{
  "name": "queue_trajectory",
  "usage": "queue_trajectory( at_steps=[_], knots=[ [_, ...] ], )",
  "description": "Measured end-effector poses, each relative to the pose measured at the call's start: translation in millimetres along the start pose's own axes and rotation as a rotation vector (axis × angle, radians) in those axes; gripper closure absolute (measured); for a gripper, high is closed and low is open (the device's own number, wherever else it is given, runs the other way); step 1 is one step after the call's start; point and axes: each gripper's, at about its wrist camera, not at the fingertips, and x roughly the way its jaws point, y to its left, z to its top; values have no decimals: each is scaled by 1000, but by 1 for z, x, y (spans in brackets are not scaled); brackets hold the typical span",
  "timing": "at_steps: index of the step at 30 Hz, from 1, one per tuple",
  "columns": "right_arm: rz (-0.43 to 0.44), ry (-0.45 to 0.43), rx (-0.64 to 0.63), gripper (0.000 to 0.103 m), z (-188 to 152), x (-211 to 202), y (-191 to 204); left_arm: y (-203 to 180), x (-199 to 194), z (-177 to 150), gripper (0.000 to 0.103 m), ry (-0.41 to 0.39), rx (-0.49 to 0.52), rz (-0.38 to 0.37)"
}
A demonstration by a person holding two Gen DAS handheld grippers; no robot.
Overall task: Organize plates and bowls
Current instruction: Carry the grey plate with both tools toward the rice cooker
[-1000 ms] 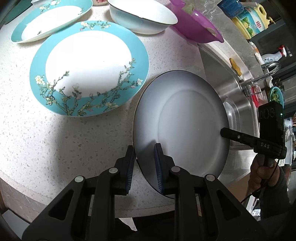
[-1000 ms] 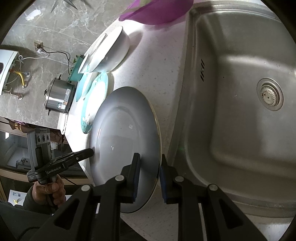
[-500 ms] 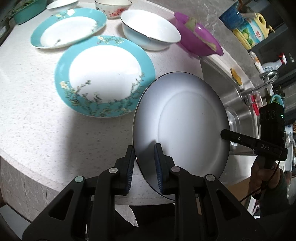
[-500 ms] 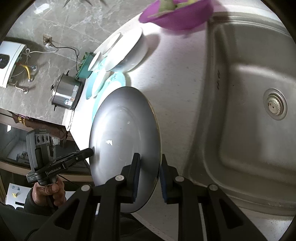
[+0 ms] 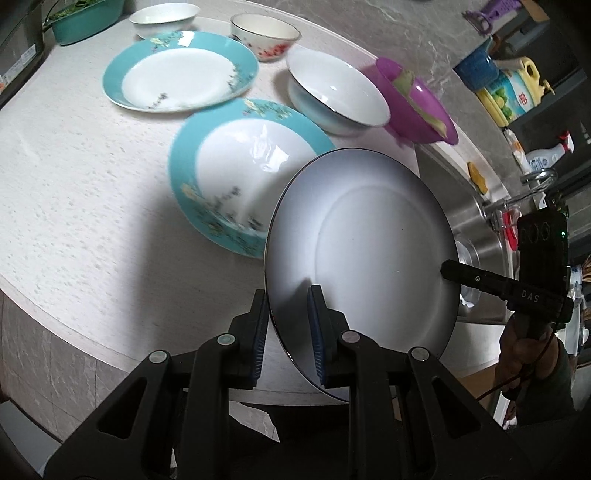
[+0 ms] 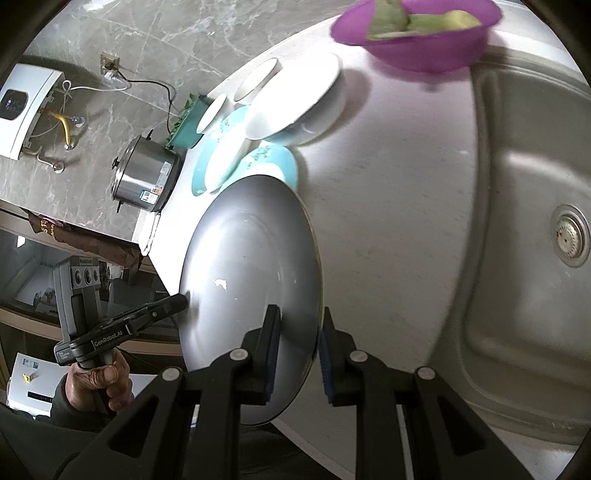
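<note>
Grey plate [image 5: 369,251] is clamped at its near rim by the left gripper [image 5: 286,325] and at the opposite rim by the right gripper [image 6: 300,345]; it hangs tilted above the counter [image 5: 92,206], with a turquoise plate [image 5: 243,166] beyond and left of the left gripper.

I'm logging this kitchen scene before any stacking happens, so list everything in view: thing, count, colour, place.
grey plate: one, grey, held on edge above the counter's front edge.
teal plates: two, teal rim and white centre, flat on the counter.
white bowl: one large, behind the near teal plate.
small bowls: two, white, one with red flowers, at the back.
purple bowl: one, by the sink.
teal tray: one, far corner.
steel pot: one, beyond the counter.
left gripper: black, shut on the grey plate's rim.
right gripper: black, shut on the opposite rim.
</note>
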Motion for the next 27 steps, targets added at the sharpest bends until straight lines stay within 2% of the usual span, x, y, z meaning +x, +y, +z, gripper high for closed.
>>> queue_trajectory(
  at_steps=[16, 27],
  knots=[
    [3, 34, -45, 81, 59, 72, 105, 128, -75, 54, 84, -51, -45, 24],
    [4, 72, -61, 81, 100, 140, 183, 248, -125, 103, 84, -59, -76, 40]
  ],
)
